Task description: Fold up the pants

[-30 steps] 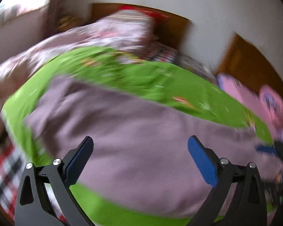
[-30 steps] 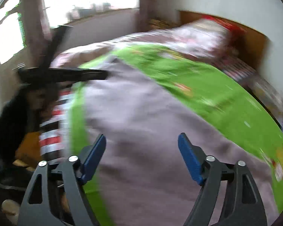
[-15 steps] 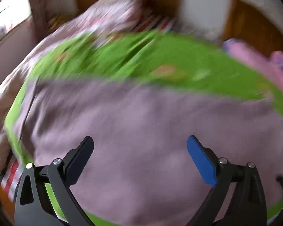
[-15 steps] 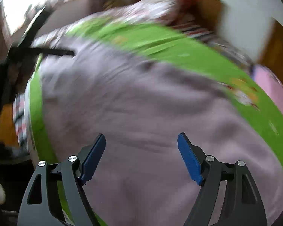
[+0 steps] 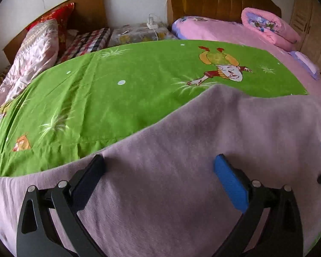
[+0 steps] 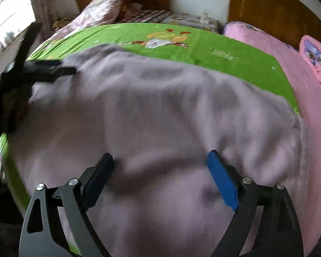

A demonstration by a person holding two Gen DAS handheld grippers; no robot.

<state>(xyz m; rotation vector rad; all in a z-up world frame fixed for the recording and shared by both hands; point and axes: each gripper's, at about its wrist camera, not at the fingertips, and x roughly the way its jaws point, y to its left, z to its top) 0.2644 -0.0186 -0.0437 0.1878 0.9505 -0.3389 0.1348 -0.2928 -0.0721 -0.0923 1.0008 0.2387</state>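
Two spread tools over fleecy mauve pants (image 5: pixel 182 150), green sheet (image 5: pixel 122 90).

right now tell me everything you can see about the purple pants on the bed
The pants are a pale mauve, fuzzy, fleece-like fabric, spread wide and mostly flat over the green cartoon sheet, with soft wrinkles. No waistband or leg ends can be told. Their far edge runs diagonally across the sheet; the right side reaches the pink bedding. The left hand-held gripper and right hand-held gripper are both open over the cloth, gripping nothing.
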